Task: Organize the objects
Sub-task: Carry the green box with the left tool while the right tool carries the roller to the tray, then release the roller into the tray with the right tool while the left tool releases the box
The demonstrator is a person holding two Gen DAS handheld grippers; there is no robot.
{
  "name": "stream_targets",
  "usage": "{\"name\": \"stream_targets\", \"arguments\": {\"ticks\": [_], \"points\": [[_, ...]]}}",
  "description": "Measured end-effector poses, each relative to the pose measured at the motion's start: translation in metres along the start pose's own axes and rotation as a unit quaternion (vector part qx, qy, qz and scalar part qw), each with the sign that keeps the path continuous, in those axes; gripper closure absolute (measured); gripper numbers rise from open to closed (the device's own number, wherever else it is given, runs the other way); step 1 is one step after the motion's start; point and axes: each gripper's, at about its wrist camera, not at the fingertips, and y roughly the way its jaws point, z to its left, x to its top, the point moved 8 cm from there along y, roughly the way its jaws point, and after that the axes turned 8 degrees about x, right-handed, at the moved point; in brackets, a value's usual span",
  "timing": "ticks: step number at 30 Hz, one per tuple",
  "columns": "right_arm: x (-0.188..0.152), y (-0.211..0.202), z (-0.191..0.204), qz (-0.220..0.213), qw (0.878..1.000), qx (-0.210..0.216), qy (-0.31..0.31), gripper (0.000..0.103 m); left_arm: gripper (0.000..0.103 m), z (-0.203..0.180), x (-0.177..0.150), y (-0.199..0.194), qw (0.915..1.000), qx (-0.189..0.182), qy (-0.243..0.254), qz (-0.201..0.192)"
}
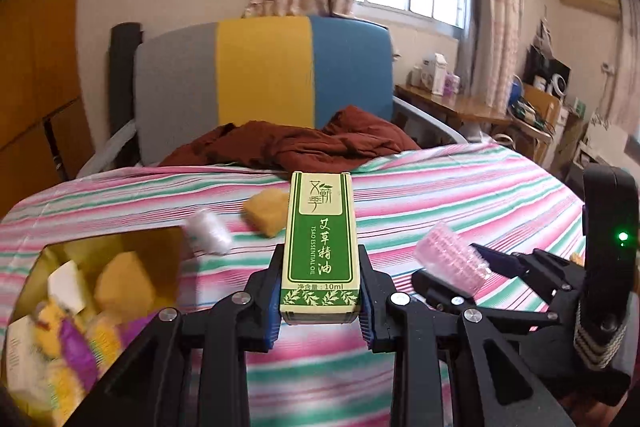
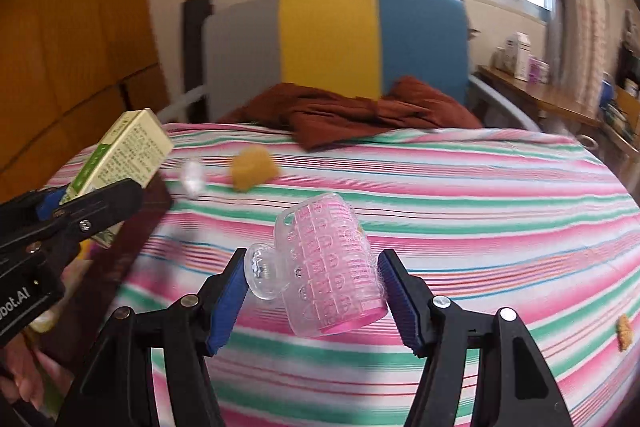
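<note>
- Striped bedding [image 1: 460,179] in pink, green and white covers the bed, with a rust-brown blanket [image 1: 288,143] bunched at its far end below a grey, yellow and blue headboard [image 1: 260,75].
- Left of the green essential-oil box [image 1: 320,247], an open cardboard box [image 1: 100,291] already holds sponges and small packets, so by my reading part of the sorting is done.
- The left gripper [image 1: 320,303] is clamped tight on the essential-oil box, lifted clear of the bedding.
- Just beyond that box, a white plastic-wrapped item [image 1: 210,231] and a yellow sponge [image 1: 266,213] lie loose, not yet collected.
- Right of it, the right gripper [image 2: 314,291], jaws about half spread, grips a pink hair roller [image 2: 332,267] with its clear clip.
- Far right in the right wrist view, a small orange scrap [image 2: 624,333] remains.
</note>
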Motion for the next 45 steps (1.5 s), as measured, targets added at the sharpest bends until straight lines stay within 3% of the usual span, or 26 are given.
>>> {"name": "stream_targets", "arguments": {"ticks": [8,12,15,20,24,25,26,27,29,33,36,39,45], "points": [[0.008,0.004,0.105,0.013,0.995,0.099,-0.023,0.037,0.072,0.097,-0.008,-0.024,0.9970,0.057,-0.052,0.008],[0.007,0.008,0.156,0.030,0.987,0.157,-0.024,0.037,0.072,0.154,-0.003,-0.021,0.9934,0.087,-0.074,0.011],[0.005,0.015,0.189,0.043,0.980,0.190,-0.030,0.037,0.072,0.190,0.000,-0.006,0.9912,0.093,-0.088,0.034],[0.000,0.026,0.239,0.062,0.969,0.236,-0.048,0.036,0.072,0.225,0.000,0.020,0.9889,0.106,-0.080,0.067],[-0.013,0.042,0.268,0.104,0.957,0.262,-0.070,0.035,0.071,0.240,-0.006,0.039,0.9861,0.119,-0.074,0.089],[-0.017,0.044,0.271,0.113,0.957,0.259,-0.073,0.034,0.069,0.244,-0.007,0.044,0.9852,0.121,-0.077,0.093],[-0.019,0.045,0.272,0.117,0.956,0.258,-0.074,0.031,0.053,0.250,-0.009,0.049,0.9828,0.131,-0.083,0.101],[-0.022,0.043,0.272,0.117,0.956,0.258,-0.074,0.029,0.029,0.253,-0.010,0.053,0.9814,0.135,-0.087,0.105],[-0.024,0.038,0.269,0.110,0.957,0.260,-0.072,0.023,0.017,0.259,-0.010,0.051,0.9798,0.148,-0.097,0.093],[-0.025,0.028,0.259,0.099,0.956,0.268,-0.065,0.023,0.015,0.268,-0.011,0.041,0.9770,0.157,-0.119,0.081],[-0.026,0.023,0.245,0.094,0.955,0.276,-0.047,0.023,0.003,0.279,-0.012,0.026,0.9714,0.180,-0.141,0.062],[-0.024,0.014,0.226,0.080,0.962,0.260,-0.034,0.023,0.000,0.288,-0.014,0.010,0.9655,0.199,-0.161,0.048],[-0.020,0.022,0.192,0.077,0.969,0.234,-0.003,0.023,0.000,0.281,-0.021,-0.002,0.9617,0.172,-0.207,0.051]]}}
